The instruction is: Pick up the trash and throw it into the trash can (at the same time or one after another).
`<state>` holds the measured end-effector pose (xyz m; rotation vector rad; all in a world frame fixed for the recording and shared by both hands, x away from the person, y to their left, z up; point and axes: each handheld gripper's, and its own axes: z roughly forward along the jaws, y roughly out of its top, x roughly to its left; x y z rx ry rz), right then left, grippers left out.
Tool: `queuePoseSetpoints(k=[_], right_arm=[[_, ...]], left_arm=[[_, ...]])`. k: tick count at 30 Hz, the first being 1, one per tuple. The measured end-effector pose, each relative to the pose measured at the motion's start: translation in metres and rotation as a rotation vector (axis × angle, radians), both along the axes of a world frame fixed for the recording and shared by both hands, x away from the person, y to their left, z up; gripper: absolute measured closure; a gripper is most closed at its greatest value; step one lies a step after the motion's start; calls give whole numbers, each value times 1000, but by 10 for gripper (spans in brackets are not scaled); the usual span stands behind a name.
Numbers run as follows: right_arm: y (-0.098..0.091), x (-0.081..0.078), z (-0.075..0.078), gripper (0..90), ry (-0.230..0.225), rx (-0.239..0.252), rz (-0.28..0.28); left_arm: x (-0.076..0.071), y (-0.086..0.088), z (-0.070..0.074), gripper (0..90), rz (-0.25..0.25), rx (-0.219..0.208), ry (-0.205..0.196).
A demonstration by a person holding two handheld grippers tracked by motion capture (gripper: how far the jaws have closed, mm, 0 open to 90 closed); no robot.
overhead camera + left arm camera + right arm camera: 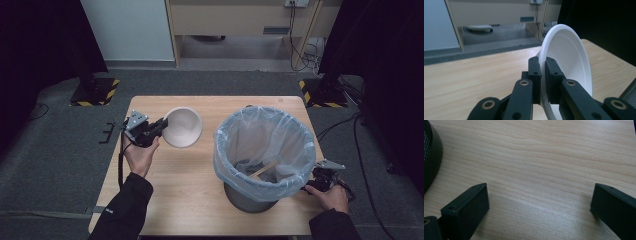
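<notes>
While the left gripper (161,125) is clamped on the rim of a white bowl (183,127), the bowl sits over the left half of the table (165,195), nearer the far edge than the near one. Seen from the high view, the bowl's opening faces up toward the camera, and the person's left hand (141,155) holds the gripper from the near side. From the left gripper view, the two black jaws stand close together with the thin rim of the bowl (571,65) pinched between them; the bowl stands on edge there, its hollow side turned to the right, with the tabletop (474,80) beyond and below it.

On the right half of the table stands a dark mesh bin (250,197) lined with a pale blue plastic bag (265,145), whose top is folded over the rim. A light wooden stick (263,170) lies inside it. Bowl and bin are apart, with bare wood between them.

Beside the bin, at the right edge of the table near the near corner, the right hand (332,197) holds the right gripper (320,180). In the right gripper view its jaws stand wide apart over bare wood, with nothing between them, and the curved dark base of the bin (431,157) shows at the left edge.
</notes>
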<state>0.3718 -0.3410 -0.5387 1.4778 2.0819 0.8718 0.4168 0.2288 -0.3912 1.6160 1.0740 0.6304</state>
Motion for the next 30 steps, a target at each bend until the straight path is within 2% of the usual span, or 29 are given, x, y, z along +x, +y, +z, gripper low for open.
queuePoseSetpoints(k=[7, 16, 20, 30], right_arm=[[0, 0, 0, 20, 0, 0, 0], [0, 0, 0, 19, 0, 0, 0], [0, 0, 0, 19, 0, 0, 0], [0, 0, 0, 20, 0, 0, 0]], left_arm=[[-12, 2, 22, 839, 0, -19, -84], [-27, 3, 46, 840, -11, -52, -170], [-34, 4, 56, 839, -17, -85, -213], [-48, 8, 74, 839, -27, -144, -285]])
